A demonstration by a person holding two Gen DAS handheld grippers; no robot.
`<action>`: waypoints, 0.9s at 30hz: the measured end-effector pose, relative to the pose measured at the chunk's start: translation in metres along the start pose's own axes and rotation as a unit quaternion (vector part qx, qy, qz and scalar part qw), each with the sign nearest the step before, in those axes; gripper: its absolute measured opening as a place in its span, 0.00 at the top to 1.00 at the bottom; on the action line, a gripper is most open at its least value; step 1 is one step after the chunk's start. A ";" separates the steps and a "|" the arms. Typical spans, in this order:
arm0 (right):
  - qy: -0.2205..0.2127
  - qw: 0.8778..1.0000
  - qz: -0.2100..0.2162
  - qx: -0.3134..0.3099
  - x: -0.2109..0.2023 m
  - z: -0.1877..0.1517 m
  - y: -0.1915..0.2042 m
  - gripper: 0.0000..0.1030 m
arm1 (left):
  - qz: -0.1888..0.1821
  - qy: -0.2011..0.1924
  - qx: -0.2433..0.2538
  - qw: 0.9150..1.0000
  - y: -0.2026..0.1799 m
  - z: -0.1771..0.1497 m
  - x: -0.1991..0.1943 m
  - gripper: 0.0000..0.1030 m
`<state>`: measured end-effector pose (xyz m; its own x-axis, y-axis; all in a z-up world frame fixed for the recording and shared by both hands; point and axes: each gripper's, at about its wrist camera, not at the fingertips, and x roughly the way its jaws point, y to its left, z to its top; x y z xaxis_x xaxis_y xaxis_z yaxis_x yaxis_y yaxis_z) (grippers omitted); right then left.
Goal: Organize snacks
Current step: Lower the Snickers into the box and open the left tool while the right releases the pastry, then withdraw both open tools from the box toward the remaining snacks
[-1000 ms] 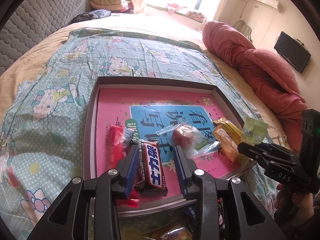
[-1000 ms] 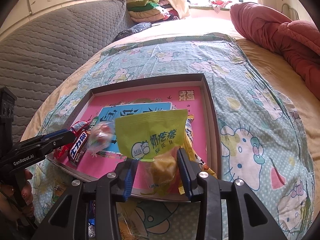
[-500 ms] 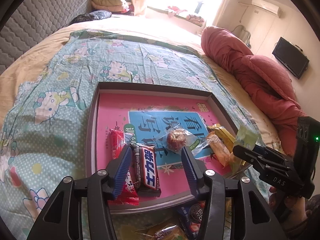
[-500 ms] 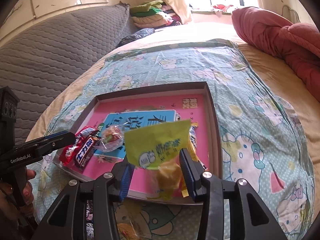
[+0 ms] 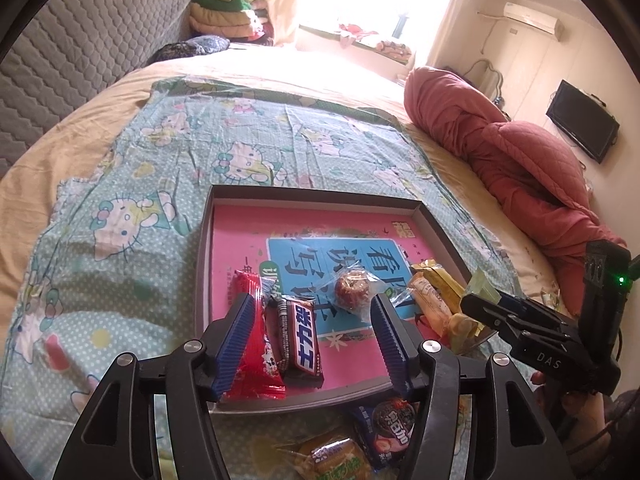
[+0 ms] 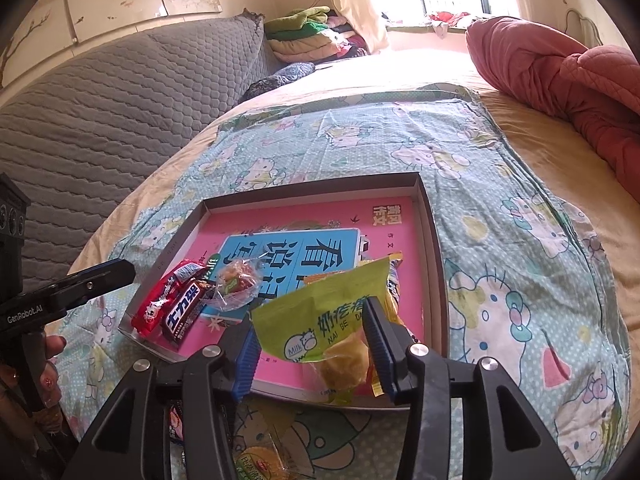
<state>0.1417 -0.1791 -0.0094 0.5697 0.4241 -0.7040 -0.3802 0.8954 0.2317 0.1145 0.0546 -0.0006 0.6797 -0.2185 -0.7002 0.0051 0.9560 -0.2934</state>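
I am holding my left gripper (image 5: 312, 340) with jaws wide apart and nothing between them, above the near edge of the tray (image 5: 436, 224), over the chocolate bar (image 5: 302, 338) and red packet (image 5: 256, 344) lying inside. My right gripper (image 6: 310, 354) is pinching the green bag (image 6: 320, 312) at the tray's near right side. The left view is showing more snacks on the sheet (image 5: 120, 200) before the tray, a dark packet (image 5: 390, 424) and a bun (image 5: 334, 458); the right view is showing the bag's print, which the left view is hiding.

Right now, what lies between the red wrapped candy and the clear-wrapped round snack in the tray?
The dark chocolate bar, touching the red wrapped candy, apart from the clear-wrapped round snack; left wrist view.
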 end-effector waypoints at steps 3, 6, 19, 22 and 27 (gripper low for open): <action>-0.003 1.000 0.008 0.004 -0.002 0.001 -0.001 0.52 | 0.003 -0.002 0.000 1.000 0.000 -0.001 -0.005 0.40; -0.007 1.000 0.018 0.004 -0.004 0.002 0.001 0.49 | 0.007 -0.005 -0.001 1.000 0.001 -0.002 -0.011 0.39; -0.027 0.999 0.041 0.005 -0.019 0.007 0.006 0.45 | 0.019 -0.025 -0.005 0.999 0.001 -0.001 -0.040 0.35; -0.031 0.998 0.048 0.005 -0.024 0.007 0.008 0.45 | 0.020 -0.026 -0.002 0.999 -0.002 -0.001 -0.044 0.32; -0.034 0.998 0.054 -0.006 -0.035 0.001 0.014 0.45 | 0.017 -0.025 0.007 1.000 -0.010 -0.005 -0.053 0.30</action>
<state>0.1173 -0.1814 0.0190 0.5725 0.5266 -0.6285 -0.4503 0.8425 0.2956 0.0747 0.0558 0.0367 0.7148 -0.1772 -0.6765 -0.0082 0.9652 -0.2615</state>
